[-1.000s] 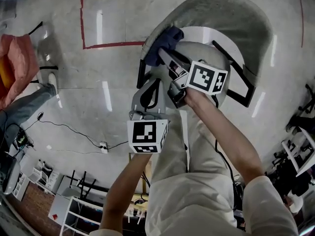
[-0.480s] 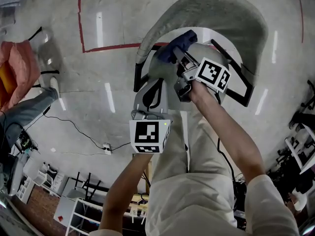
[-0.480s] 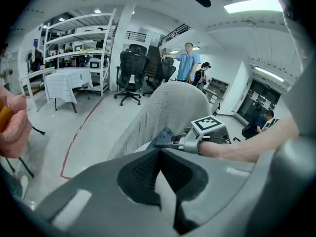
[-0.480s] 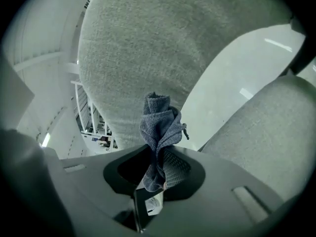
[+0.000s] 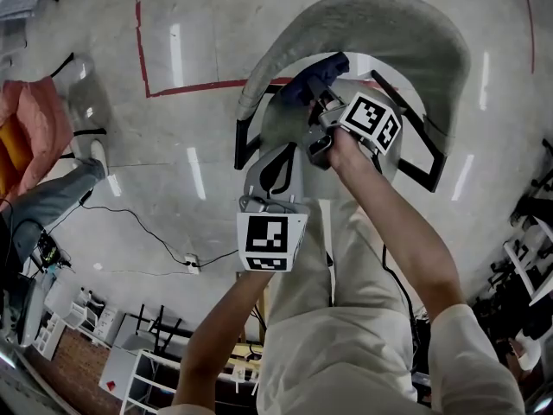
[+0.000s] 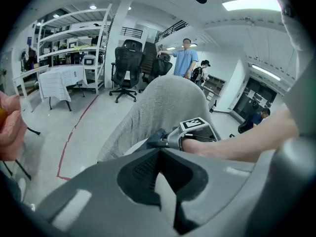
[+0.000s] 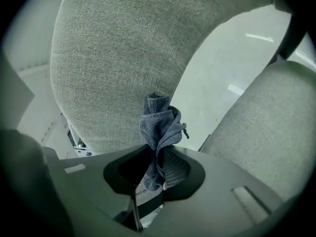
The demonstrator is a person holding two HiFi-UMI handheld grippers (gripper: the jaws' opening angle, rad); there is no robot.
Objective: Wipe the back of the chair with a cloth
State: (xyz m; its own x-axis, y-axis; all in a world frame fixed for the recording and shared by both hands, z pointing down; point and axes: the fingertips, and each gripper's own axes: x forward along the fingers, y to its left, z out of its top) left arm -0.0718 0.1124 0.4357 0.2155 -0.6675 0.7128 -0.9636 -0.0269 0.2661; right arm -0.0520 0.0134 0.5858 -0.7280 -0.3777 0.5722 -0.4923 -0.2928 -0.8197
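Right gripper [image 7: 155,174] is clamped on a blue cloth [image 7: 159,125]. Its jaws are nearly together, with the cloth bunched between them and sticking out past the tips. The free end of the cloth sits at the lower inner edge of the grey fabric chair back [image 7: 123,58], toward the back's left end in the head view. It looks to be touching the fabric, but actual contact is hard to confirm from either view. The seat [image 7: 266,127] is just to the right of the cloth in the right gripper view, with bare floor showing through the gap between seat and back. Left gripper [image 6: 159,181] has its jaws together with nothing between them. It is held nearer the person at the front of the seat, pointing at the chair back and well apart from the cloth. A red tape line [image 5: 186,83] runs across the floor left of the chair. Black office chairs [image 6: 126,65] and shelves [image 6: 74,33] stand in the background.
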